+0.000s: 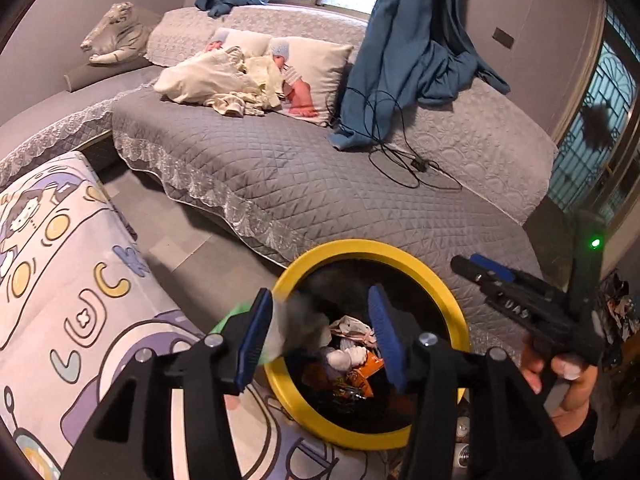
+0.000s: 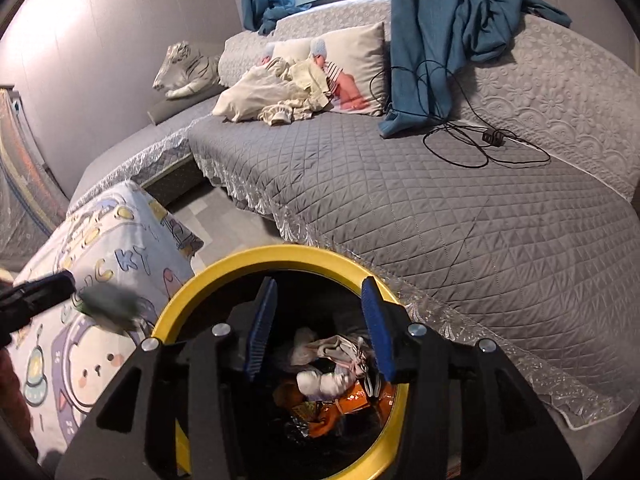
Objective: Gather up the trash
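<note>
Over the yellow-rimmed bin [image 1: 420,264] beside the grey sofa [image 1: 280,176], left claw [image 1: 320,336] wide — blurred grey-green trash [image 1: 298,320] at its left finger, right claw [image 2: 320,332] wide, empty — wrappers [image 2: 340,396] inside.

The grey quilted bed [image 2: 400,200] is seen carrying a cream bundle of cloth [image 2: 272,96], a printed pillow [image 2: 360,60], a blue curtain end [image 2: 416,80] and a coiled black cable [image 2: 472,140].

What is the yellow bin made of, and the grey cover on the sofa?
The yellow bin looks like smooth plastic: its rim is even, rounded and slightly shiny. The grey cover looks like quilted fabric, stitched in diamonds, with a sheer lace edge.
</note>
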Available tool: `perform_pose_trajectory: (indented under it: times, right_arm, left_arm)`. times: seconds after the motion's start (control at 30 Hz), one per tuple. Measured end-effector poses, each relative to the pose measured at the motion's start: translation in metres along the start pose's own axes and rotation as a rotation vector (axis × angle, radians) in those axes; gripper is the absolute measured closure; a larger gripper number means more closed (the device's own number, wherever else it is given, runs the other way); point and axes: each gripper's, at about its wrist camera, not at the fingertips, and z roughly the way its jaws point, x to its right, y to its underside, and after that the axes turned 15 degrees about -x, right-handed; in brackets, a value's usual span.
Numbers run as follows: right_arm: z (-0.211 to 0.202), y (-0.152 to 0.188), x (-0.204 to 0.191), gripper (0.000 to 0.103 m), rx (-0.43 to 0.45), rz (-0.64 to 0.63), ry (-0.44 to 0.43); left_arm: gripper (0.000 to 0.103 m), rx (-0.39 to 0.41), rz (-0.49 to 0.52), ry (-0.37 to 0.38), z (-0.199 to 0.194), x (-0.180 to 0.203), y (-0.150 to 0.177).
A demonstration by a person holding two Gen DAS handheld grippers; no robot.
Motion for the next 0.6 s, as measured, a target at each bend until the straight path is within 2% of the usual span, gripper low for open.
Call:
perform_pose_trajectory:
  times: [0.2,0.3,0.43,0.53,0.6]
  right_arm:
    - [-0.030,0.005,0.006,0.057,0.042,0.011,0.016]
    - [-0.043,0.008,0.003,0.057,0.068,0.002,0.023]
    - [-0.058,0.009,-0.012,0.054,0.108,-0.023,0.006]
    - [-0.069,0.011,-0.038,0.052,0.160,-0.073,0.015]
    - [-0.078,0.015,-0.059,0.040,0.202,-0.117,0.005]
  left_arm:
    - [0.056,0.000,0.015,0.052,0.000,0.006,-0.002]
    - [0.055,0.032,0.012,0.072,-0.012,0.005,0.004]
    - [0.040,0.127,-0.026,0.079,-0.048,-0.008,0.016]
    - [0.033,0.229,-0.040,0.046,-0.086,-0.020,0.035]
    - [0.021,0.303,-0.043,-0.015,-0.113,-0.026,0.052]
